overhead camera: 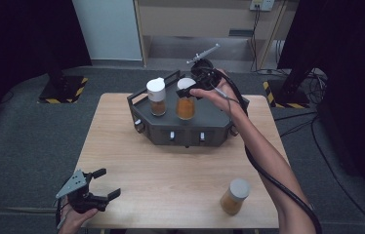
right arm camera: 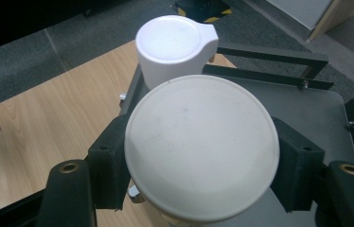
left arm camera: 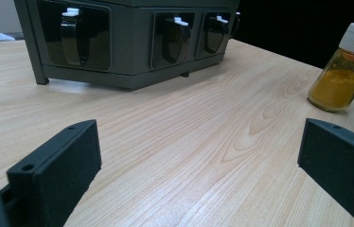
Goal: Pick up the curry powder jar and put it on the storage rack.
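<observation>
With the right claw [overhead camera: 193, 89] clenched on the white-lidded jar of orange spice [overhead camera: 186, 105], lowering it upright beside the capped jar [overhead camera: 156, 96] onto the dark grey rack [overhead camera: 210, 127] avoided collision.

No writing, brand, number or sign can be read anywhere from here. The spice jars [overhead camera: 186, 101] show plain white lids and bare glass, the grey rack [overhead camera: 185, 127] carries no lettering, and the bench [overhead camera: 171, 180] is unmarked wood.
</observation>
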The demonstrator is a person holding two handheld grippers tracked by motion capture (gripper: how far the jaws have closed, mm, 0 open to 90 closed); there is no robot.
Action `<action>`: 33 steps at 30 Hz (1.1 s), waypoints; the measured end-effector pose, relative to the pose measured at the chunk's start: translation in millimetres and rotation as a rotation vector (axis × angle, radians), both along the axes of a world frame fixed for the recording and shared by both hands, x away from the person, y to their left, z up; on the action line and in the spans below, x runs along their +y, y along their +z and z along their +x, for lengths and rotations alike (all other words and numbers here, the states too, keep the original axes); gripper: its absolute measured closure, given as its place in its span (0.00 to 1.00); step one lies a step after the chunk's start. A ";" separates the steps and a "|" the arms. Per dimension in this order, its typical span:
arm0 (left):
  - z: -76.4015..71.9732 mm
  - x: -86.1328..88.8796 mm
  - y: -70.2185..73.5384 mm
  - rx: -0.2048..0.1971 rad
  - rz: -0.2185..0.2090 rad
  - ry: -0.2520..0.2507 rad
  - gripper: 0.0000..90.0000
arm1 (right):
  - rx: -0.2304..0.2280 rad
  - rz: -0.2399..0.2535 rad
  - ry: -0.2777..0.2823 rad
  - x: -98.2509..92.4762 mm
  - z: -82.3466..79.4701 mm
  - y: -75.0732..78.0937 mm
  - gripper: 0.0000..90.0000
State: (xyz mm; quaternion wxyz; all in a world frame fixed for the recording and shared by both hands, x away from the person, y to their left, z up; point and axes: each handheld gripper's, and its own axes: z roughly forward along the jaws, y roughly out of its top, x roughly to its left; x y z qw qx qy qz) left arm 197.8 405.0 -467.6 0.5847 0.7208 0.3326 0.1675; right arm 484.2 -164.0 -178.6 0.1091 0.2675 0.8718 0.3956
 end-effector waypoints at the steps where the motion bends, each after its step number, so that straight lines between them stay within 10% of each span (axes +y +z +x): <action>1: -0.3 0.0 0.0 -0.001 -0.001 0.001 0.00 | 0.001 0.001 -0.005 0.3 1.2 -1.1 0.37; 33: -0.3 1.1 -0.7 -0.003 -0.007 -0.001 0.00 | 0.022 -0.016 -0.127 9.6 27.4 -35.5 0.37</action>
